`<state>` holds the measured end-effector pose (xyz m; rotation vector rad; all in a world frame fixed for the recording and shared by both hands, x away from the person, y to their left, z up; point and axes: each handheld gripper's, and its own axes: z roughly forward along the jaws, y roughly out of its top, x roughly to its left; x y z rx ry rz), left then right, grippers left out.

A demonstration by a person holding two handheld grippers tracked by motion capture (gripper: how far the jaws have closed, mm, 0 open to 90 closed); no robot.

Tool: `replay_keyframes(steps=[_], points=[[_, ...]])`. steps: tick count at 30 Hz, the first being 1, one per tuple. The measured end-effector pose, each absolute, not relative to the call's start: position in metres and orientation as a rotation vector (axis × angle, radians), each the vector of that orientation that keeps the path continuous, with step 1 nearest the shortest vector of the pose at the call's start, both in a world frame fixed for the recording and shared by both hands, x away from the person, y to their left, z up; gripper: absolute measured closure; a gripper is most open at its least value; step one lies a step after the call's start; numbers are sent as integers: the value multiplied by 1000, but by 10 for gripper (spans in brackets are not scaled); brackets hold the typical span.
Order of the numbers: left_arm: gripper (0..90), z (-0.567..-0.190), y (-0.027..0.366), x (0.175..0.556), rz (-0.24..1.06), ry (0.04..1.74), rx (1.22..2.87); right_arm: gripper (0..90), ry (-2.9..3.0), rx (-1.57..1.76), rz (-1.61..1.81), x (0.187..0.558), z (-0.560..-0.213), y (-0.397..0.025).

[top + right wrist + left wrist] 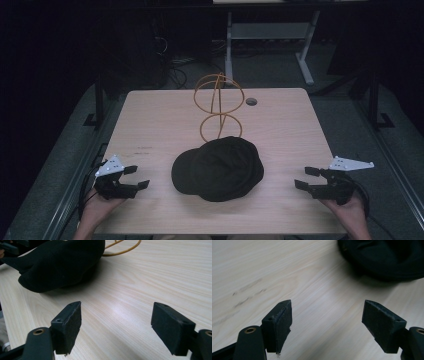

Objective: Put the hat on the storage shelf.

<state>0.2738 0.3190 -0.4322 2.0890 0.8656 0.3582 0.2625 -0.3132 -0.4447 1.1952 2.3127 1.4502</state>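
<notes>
A black cap [219, 168] lies on the light wooden table [150, 125], near the front middle, its brim toward the left. Behind it stands a yellow wire stand [218, 107] made of rings. My left gripper [136, 177] rests at the table's front left, open and empty, jaws pointing toward the cap [384, 257]. My right gripper [303, 177] sits at the front right, open and empty too. In the right gripper view the cap [62, 262] lies ahead to the left, with a piece of the wire stand [125, 248] behind it.
A round cable hole [251, 101] sits near the table's far edge. Behind the table are a white desk frame [270, 35] and cables on a dark floor. Bare wood lies between each gripper and the cap.
</notes>
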Motion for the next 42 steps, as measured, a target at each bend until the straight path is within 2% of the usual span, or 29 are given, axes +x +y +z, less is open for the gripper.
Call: replay_keyframes(steps=[6,13,18,29,42], points=[[242,-413,295,267,350,762,2106,182,2288,1217,1432,259,-443,-313],[243,-390,263,262,317,633,2101,164,2294,1229,1434,260,-443,-311],[242,-378,211,261,255,494,2166,139,2296,1241,1445,261,-444,-312],[247,-378,128,264,196,326,2289,139,2316,1233,1425,260,-445,-310],[293,-389,79,272,158,262,2422,140,2318,1214,1429,260,-444,-310]])
